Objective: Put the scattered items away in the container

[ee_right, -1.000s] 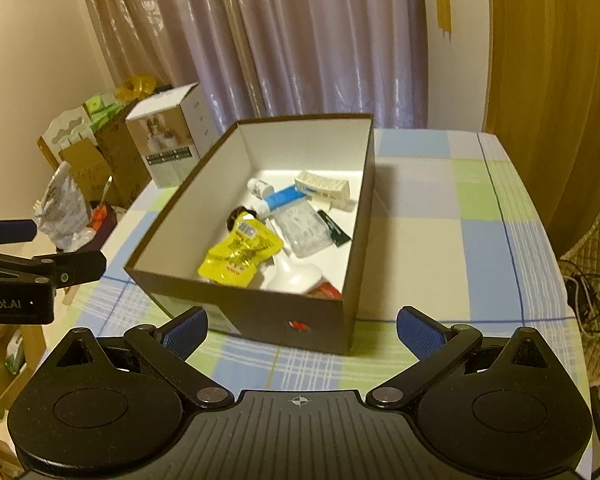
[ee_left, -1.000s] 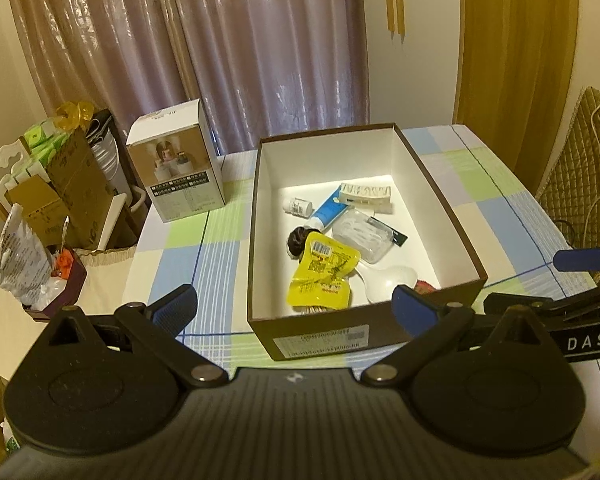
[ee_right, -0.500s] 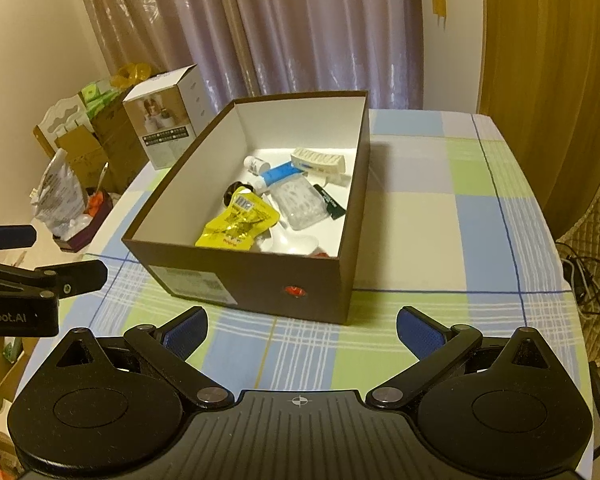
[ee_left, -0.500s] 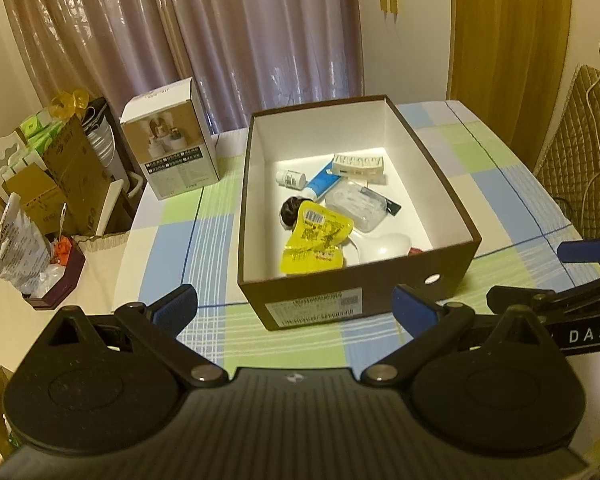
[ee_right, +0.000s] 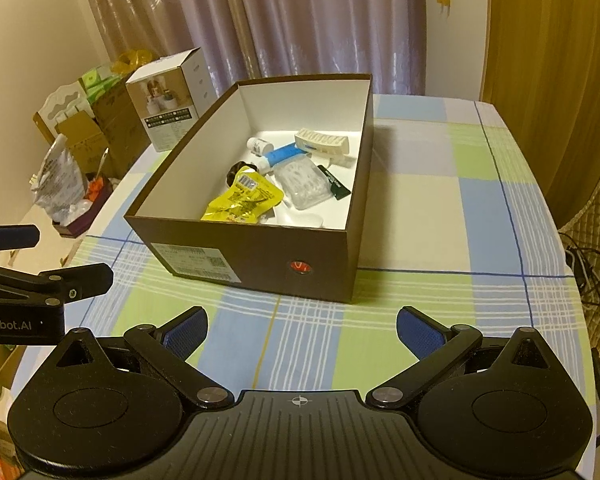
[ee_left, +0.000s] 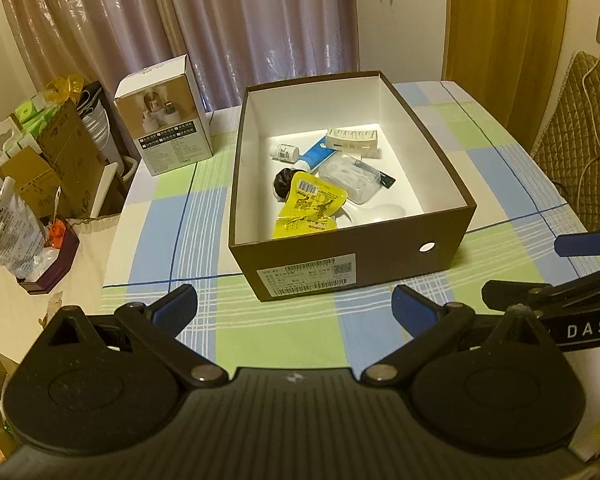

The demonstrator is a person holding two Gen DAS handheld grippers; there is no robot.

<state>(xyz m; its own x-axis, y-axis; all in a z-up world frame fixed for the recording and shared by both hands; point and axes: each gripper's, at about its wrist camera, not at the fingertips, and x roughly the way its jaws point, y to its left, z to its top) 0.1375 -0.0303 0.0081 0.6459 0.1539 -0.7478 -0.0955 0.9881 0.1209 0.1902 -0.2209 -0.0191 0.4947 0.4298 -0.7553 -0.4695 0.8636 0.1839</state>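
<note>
Checked tablecloth [ee_left: 164, 216] carries the brown cardboard box [ee_left: 384, 264] at its middle, with a white product carton [ee_left: 168, 120] at far left. Inside the box lie a yellow pouch [ee_left: 310, 208], a blue tube [ee_left: 316, 156] and what may be a clear packet [ee_left: 348, 178]. Left gripper [ee_left: 294, 306] and right gripper [ee_right: 302, 330] hang near the box, jaws spread and empty.

Left gripper [ee_left: 294, 306] low in frame, jaws spread wide, empty. Right gripper [ee_right: 302, 330] likewise, level.

Table [ee_left: 160, 236] covered with a checked cloth in blue, green and cream. A brown open-topped cardboard box [ee_left: 352, 256] stands near its middle; a white product carton [ee_left: 168, 120] stands upright at the far left corner, apart from the box.
</note>
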